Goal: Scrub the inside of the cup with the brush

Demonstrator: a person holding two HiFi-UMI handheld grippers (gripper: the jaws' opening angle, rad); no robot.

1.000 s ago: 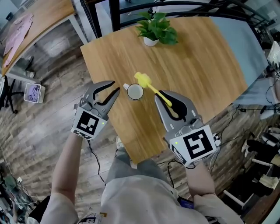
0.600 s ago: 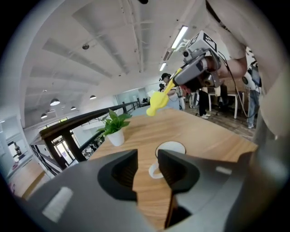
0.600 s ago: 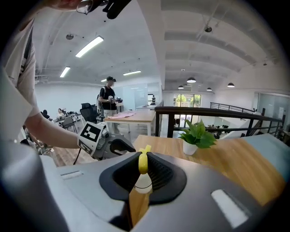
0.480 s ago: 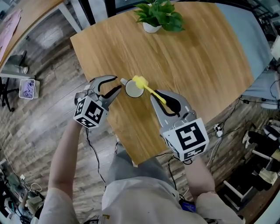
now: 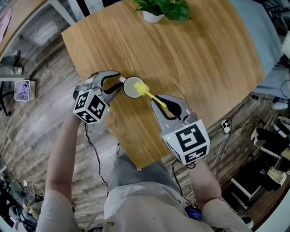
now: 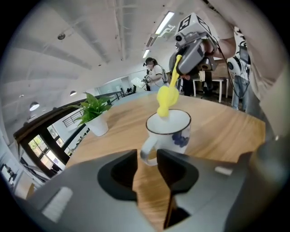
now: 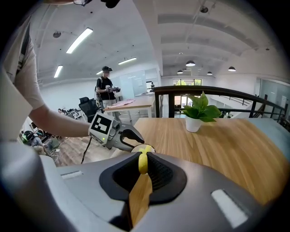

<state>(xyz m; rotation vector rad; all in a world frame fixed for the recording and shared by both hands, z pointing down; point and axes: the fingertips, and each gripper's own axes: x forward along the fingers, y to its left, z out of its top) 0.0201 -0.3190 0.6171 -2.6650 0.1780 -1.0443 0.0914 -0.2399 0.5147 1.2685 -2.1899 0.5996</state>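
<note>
Left claw (image 5: 118,82) is spread, its jaws just having been opening, and the cup's handle (image 6: 147,153) sits in the gap at their tips without the pads pressing on it. Right claw (image 5: 163,100) is pinched on the yellow handle of the brush (image 5: 141,88), which juts out ahead of it toward the cup (image 5: 128,88).

Upright on the wooden surface (image 5: 204,59), the cup has the brush's fluffy yellow head at its mouth, over the side nearer the right claw. Whether the head touches the inner wall cannot be told. A white pot (image 5: 152,17) at the far edge holds a leafy green plant (image 5: 165,5).

In the head view the cup stands close to the surface's left edge, and the left claw reaches in over that edge from above the wooden floor (image 5: 41,59). Between the cup and the pot lies a broad stretch of bare wood, with more off to the right.

White, with a thin dark line round the rim and a blue pattern on its side, the cup has its handle turned toward the left claw.
</note>
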